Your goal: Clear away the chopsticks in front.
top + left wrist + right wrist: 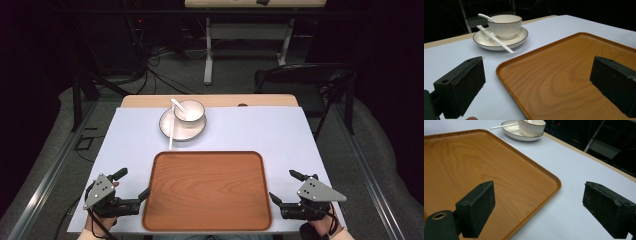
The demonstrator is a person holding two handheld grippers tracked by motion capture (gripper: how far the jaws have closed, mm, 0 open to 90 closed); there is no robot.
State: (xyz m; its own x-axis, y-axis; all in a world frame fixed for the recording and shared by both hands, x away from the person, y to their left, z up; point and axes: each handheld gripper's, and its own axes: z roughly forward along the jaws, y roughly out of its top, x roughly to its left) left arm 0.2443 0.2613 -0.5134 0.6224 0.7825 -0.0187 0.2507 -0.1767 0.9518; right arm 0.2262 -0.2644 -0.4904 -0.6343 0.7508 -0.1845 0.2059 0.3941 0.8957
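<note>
The tray (207, 192) is lying flat on the table (280, 132), close to its near edge and midway between its left and right edges, and nothing is lying on it. The left gripper (134, 184) is hovering at the tray's near left corner with its jaws standing wide open and nothing between them; in the high view one jaw is reaching just up to the tray's left rim while the other is pointing out over the bare table. In the left gripper view the tray's (564, 82) left rim is running between the two jaws, one jaw sitting over the table (454, 52) and the other over the wood.

The right gripper (287, 186) is hovering at the tray's near right corner, likewise gaping, its jaws holding nothing. In the right gripper view one jaw is hanging over the tray (474, 167) and the other over the table (574, 170), with the tray's corner lying between them.

Toward the far edge of the table, well apart from both grippers, a plate (192, 132) is sitting just beyond the tray's far rim. A bowl (190, 111) is standing on the plate, with a spoon (177, 104) resting in it. Chopsticks (171, 132) are lying across the plate's left side, their tips sticking out toward the tray's far left corner.
</note>
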